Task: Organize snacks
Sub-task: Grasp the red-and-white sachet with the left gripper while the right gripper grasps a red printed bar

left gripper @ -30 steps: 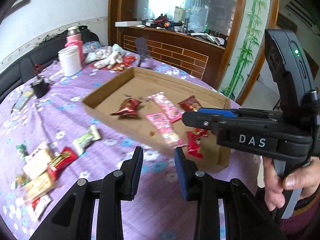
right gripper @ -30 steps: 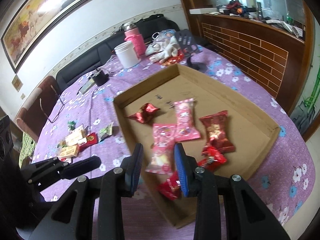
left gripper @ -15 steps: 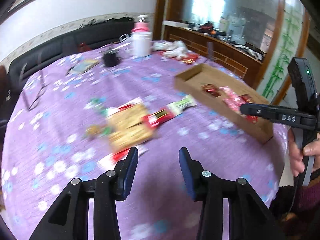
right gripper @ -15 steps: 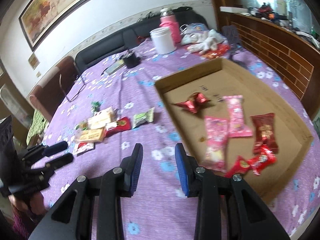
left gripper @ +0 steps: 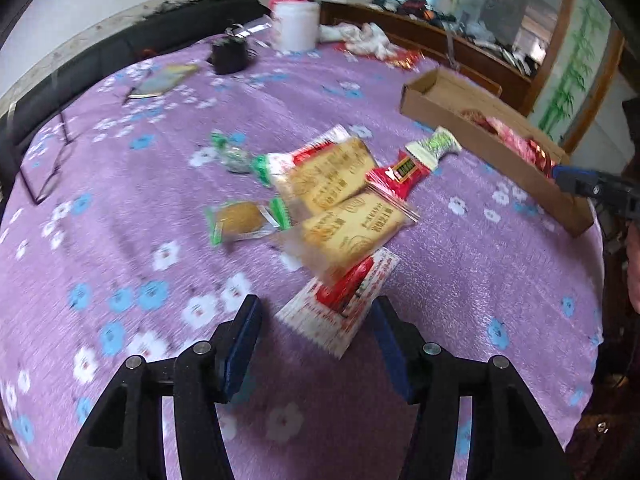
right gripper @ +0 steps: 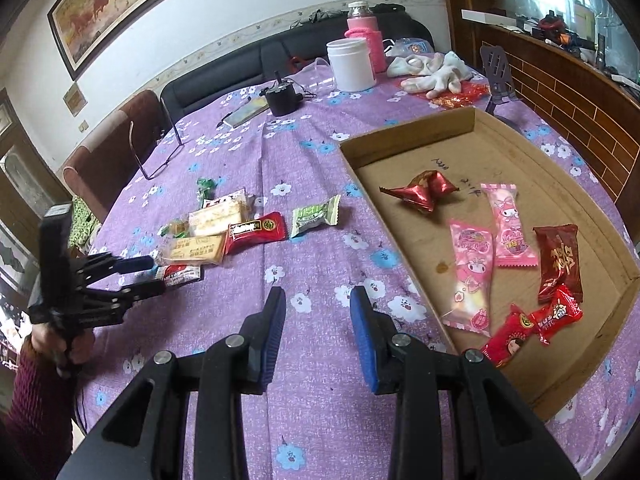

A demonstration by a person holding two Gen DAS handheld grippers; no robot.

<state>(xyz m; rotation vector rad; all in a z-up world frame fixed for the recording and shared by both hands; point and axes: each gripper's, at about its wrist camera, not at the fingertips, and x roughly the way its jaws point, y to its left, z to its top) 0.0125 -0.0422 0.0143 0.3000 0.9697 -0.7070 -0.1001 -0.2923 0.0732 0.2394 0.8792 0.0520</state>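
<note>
A pile of wrapped snacks lies on the purple flowered tablecloth. My left gripper (left gripper: 316, 328) is open, with its fingers either side of a red-and-white packet (left gripper: 340, 300) at the near end of the pile; it also shows in the right wrist view (right gripper: 154, 274). Two yellow biscuit packets (left gripper: 344, 200), a red packet (left gripper: 400, 172) and a green candy (left gripper: 436, 144) lie beyond. My right gripper (right gripper: 318, 320) is open and empty over bare cloth, left of the cardboard tray (right gripper: 600, 200), which holds several pink and red snacks (right gripper: 472, 268).
A white jar (right gripper: 352, 64), pink bottle (right gripper: 362, 28), black cup (right gripper: 284, 98), phone (right gripper: 244, 114), white gloves (right gripper: 436, 72) and a small stand (right gripper: 496, 76) sit at the table's far side. Glasses (right gripper: 156, 152) lie far left. A wooden cabinet stands to the right.
My left gripper has swung from the tray to the snack pile and opened wider around the red-and-white packet. My right gripper has drawn back left off the tray.
</note>
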